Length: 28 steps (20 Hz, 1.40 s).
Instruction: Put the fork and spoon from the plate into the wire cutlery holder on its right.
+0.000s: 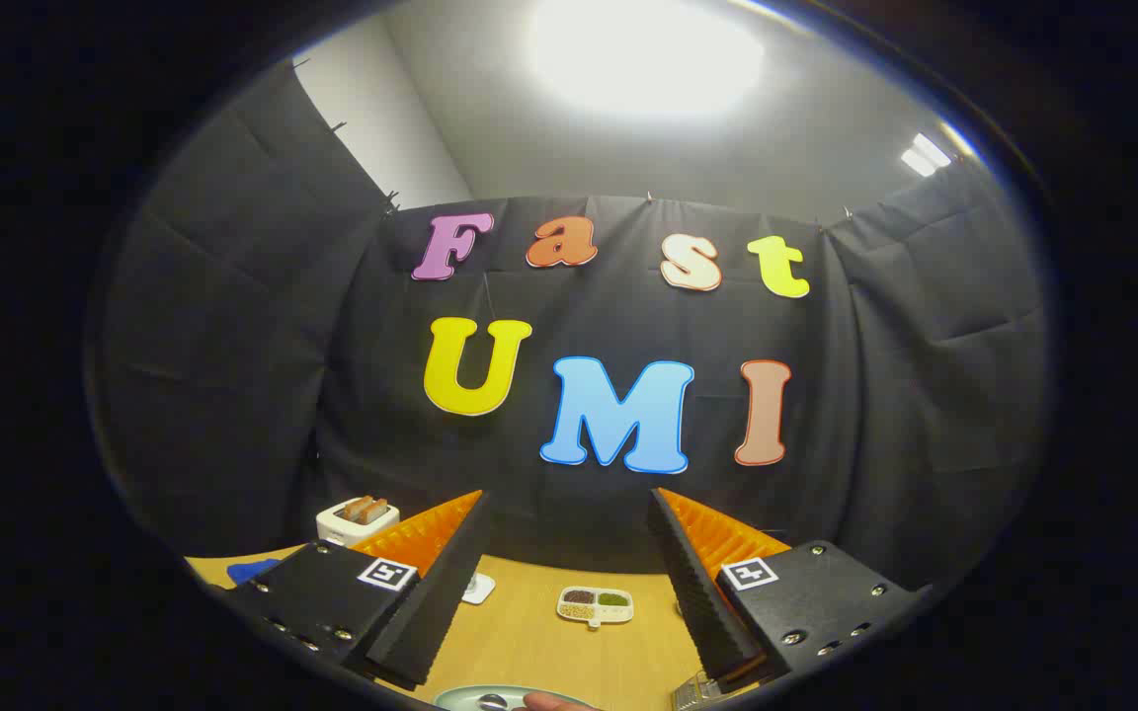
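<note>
- Here my claw (569,583) is released, its two fingers spread wide apart with nothing between them, raised above the wooden counter (529,642) and pointed toward the far booth wall.
- Just under the claw, at the near edge of what I can see, I make out the far rim of a pale plate (460,697).
- On that plate I see a small rounded metal piece, the spoon (492,701) as far as I can tell; the fork I cannot pick out.
- Beside the spoon, something pinkish (554,702) pokes in over the plate; I cannot tell what it is.
- To the right of the plate, below my right finger, I see a bit of the wire cutlery holder (692,693).
- Farther out, between the fingers, a small white divided dish (596,604) sits on the counter with dark, green and pale fillings in its compartments.
- Far left, beyond my left finger, a white toaster (357,520) holds slices of bread.
- A small white object (478,589) lies just beside the left finger.
- A blue item (251,570) rests at the counter's far-left part.
</note>
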Tool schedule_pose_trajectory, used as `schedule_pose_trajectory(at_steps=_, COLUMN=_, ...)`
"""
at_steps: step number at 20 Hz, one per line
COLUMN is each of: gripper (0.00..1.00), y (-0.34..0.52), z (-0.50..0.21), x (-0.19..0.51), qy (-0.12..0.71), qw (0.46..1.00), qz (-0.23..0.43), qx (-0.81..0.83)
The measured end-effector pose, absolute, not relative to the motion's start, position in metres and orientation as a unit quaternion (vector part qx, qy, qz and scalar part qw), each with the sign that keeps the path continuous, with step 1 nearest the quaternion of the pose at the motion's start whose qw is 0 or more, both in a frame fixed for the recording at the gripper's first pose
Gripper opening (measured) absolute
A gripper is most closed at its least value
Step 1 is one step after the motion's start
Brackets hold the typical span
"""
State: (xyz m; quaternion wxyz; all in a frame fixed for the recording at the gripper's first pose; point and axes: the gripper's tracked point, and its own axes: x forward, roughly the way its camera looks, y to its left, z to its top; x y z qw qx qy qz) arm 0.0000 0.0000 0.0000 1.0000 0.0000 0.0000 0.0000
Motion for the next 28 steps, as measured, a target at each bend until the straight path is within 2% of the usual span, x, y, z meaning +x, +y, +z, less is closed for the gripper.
schedule_pose_trajectory(at_steps=2, gripper=0.97, y=-0.005, z=-0.002, x=-0.002, qy=0.005, qw=0.999, qz=0.016, qx=0.033)
schedule_pose_trajectory(at_steps=7, gripper=0.96, y=-0.041, z=-0.021, x=-0.004, qy=0.046, qw=0.998, qz=-0.007, qx=0.031)
schedule_pose_trajectory(at_steps=16, gripper=0.96, y=-0.033, z=-0.052, x=-0.018, qy=0.099, qw=0.995, qz=0.028, qx=0.018)
schedule_pose_trajectory(at_steps=21, gripper=0.97, y=-0.031, z=-0.091, x=-0.027, qy=0.147, qw=0.988, qz=0.043, qx=0.009)
schedule_pose_trajectory(at_steps=28, gripper=0.97, y=-0.021, z=-0.179, x=-0.055, qy=0.268, qw=0.960, qz=0.084, qx=-0.008)
